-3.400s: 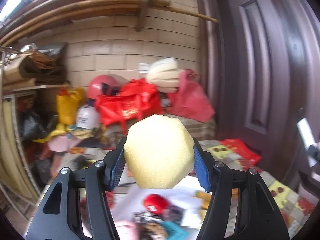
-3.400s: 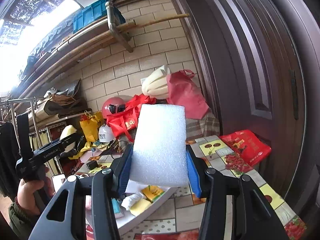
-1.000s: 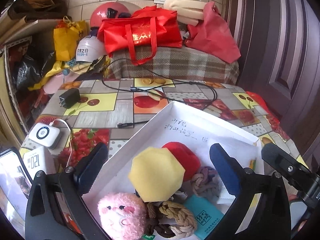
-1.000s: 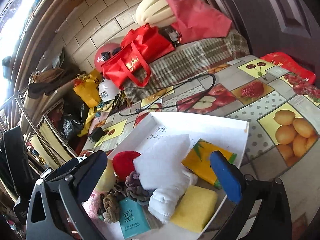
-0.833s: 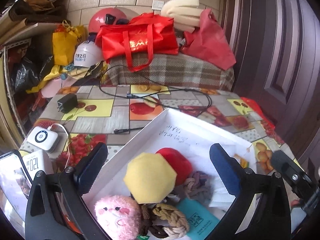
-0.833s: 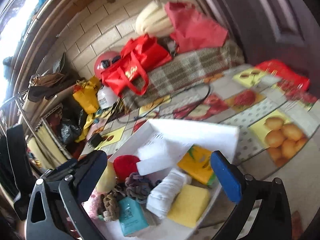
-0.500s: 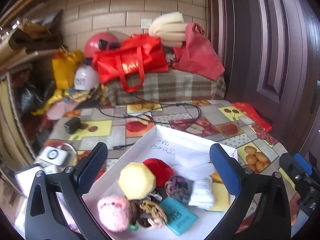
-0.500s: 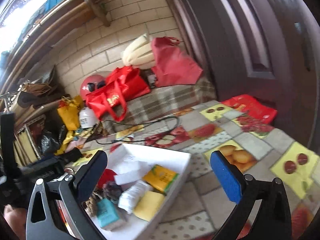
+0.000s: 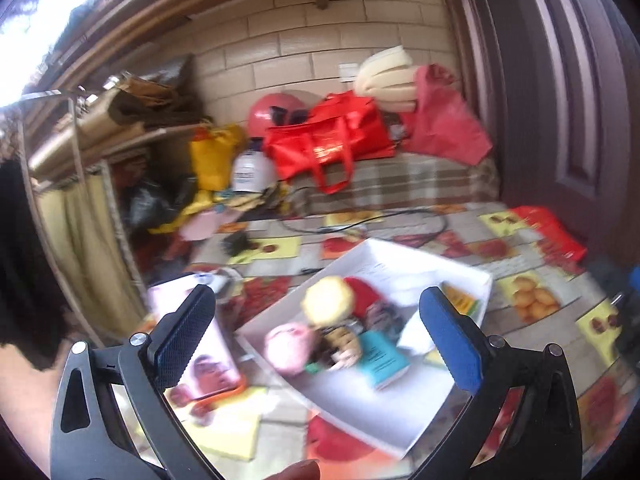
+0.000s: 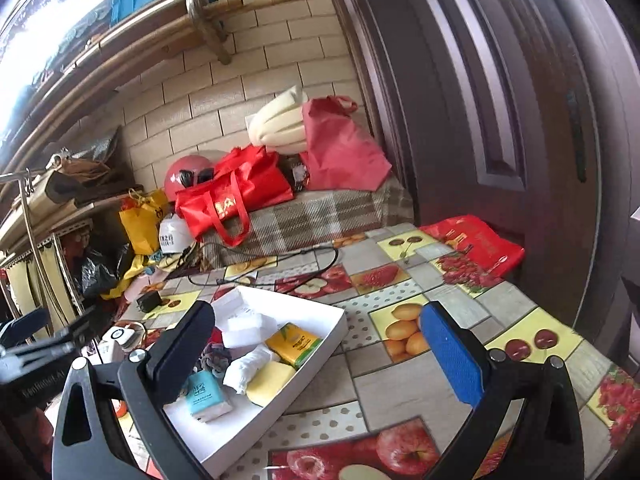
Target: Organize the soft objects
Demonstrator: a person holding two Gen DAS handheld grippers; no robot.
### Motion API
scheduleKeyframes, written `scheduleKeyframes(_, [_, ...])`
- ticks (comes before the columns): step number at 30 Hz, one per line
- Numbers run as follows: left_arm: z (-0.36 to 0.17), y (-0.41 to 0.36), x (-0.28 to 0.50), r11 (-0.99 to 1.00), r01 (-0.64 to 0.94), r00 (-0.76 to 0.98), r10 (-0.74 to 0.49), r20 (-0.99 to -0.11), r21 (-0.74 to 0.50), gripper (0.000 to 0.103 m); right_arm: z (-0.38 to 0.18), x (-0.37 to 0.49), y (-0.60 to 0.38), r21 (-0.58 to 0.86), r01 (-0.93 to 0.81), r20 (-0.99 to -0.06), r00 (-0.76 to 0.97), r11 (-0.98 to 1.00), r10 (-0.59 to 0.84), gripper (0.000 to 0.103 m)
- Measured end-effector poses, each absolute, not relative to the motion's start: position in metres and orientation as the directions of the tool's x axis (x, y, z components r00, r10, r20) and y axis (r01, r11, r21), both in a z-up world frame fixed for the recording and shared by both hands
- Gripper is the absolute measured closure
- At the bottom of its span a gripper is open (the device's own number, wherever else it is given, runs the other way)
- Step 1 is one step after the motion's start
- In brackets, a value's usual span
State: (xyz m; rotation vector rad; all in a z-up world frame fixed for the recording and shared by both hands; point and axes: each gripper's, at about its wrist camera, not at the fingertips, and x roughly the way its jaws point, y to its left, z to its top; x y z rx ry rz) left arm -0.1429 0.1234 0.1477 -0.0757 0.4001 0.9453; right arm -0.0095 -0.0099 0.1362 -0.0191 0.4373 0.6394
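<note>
Our left gripper has its jaws wide apart and holds nothing. Our right gripper is spread wide too, and it is empty as well. Both hang above the table covered in a fruit-print cloth.

Between the jaws of each we see the flat white cardboard box lying on the tabletop. All the soft things are inside it. The left wrist view is blurry, but we can make out a pale yellow eight-sided sponge near the middle of the box, leaning on a round red cushion. A fluffy pink ball toy sits by the box's near-left edge, with a brown knotted rope toy just beside it.

In the right wrist view we see a white foam block toward the far end of the box, a rolled white cloth, a flat yellow sponge near the right edge, a teal tissue pack and a yellow-green pack.

Past the tabletop's far edge stands a shiny red tote bag.
</note>
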Motion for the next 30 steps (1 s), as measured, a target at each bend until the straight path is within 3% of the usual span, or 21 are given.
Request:
scheduleKeyframes(7, [0.147, 0.097, -0.159, 0.670, -0.741, 0.600, 0.689, -0.408, 0.042, 0.000, 0.168, -0.030, -0.042, 0.062, -0.616, -0.301, 0.739, 0.785, 0.603, 0.000])
scheduleKeyframes(13, [0.152, 0.083, -0.159, 0.696, -0.717, 0.628, 0.658, -0.416, 0.019, 0.000, 0.168, -0.033, -0.064, 0.196, -0.697, -0.288, 0.632, 0.690, 0.720, 0.000])
scheduleKeyframes(18, [0.150, 0.081, -0.159, 0.690, -0.724, 0.617, 0.658, -0.431, 0.017, 0.000, 0.167, -0.041, -0.071, 0.201, -0.676, -0.238, 0.668, 0.708, 0.705, 0.000])
scheduleKeyframes(30, [0.147, 0.087, -0.160, 0.675, -0.738, 0.599, 0.659, -0.455, 0.007, 0.000, 0.159, -0.032, -0.072, 0.232, -0.644, -0.288, 0.670, 0.729, 0.684, 0.000])
